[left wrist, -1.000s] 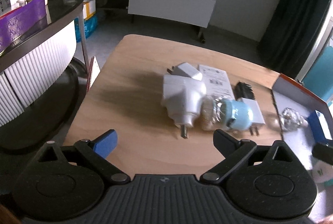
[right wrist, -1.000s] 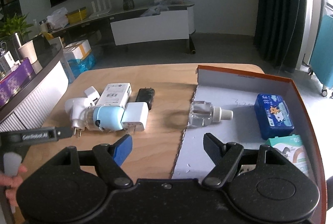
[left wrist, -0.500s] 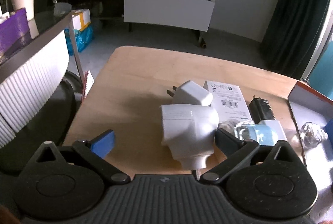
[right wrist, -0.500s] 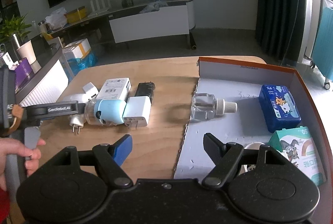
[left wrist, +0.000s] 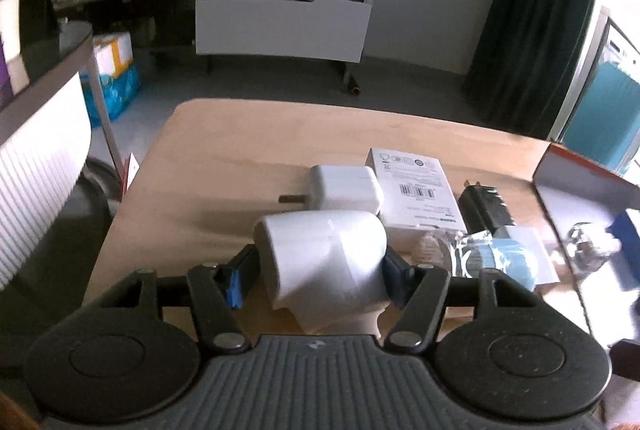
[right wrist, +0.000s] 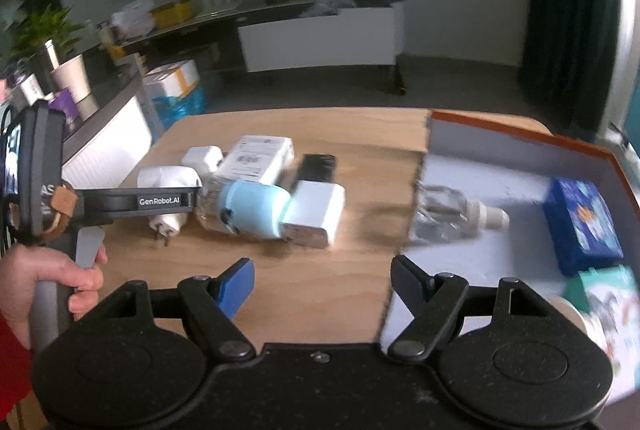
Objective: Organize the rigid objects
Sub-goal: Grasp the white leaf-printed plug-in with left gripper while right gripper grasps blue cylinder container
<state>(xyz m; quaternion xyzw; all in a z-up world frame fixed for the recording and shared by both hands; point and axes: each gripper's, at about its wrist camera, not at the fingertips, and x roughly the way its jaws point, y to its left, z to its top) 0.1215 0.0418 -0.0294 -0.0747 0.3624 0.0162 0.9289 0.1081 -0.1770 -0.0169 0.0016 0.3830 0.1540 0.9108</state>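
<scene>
A large white plug adapter (left wrist: 320, 254) lies on the wooden table (left wrist: 224, 150). My left gripper (left wrist: 318, 272) straddles it, its jaws closing with both pads against the adapter's sides. In the right wrist view a left finger (right wrist: 160, 201) crosses that adapter (right wrist: 168, 177), with a hand (right wrist: 48, 282) on the grip. Behind it lie a small white charger (left wrist: 344, 186), a white barcode box (left wrist: 416, 190), a black charger (left wrist: 484, 206), a blue-capped clear bottle (right wrist: 256, 208) and a flat white charger (right wrist: 316, 212). My right gripper (right wrist: 322, 266) hangs open and holds nothing, near the box's left edge.
An orange-rimmed box (right wrist: 520, 134) sits on the table's right side with a clear bottle (right wrist: 452, 214), a blue tin (right wrist: 580, 226) and a green-white packet (right wrist: 608, 294) inside. A ribbed white counter (left wrist: 36, 158) stands left of the table. Bare wood lies in front of the pile.
My left gripper came forward and down over the white adapter, and its jaws drew in from wide to its sides. My right gripper drifted left, still open.
</scene>
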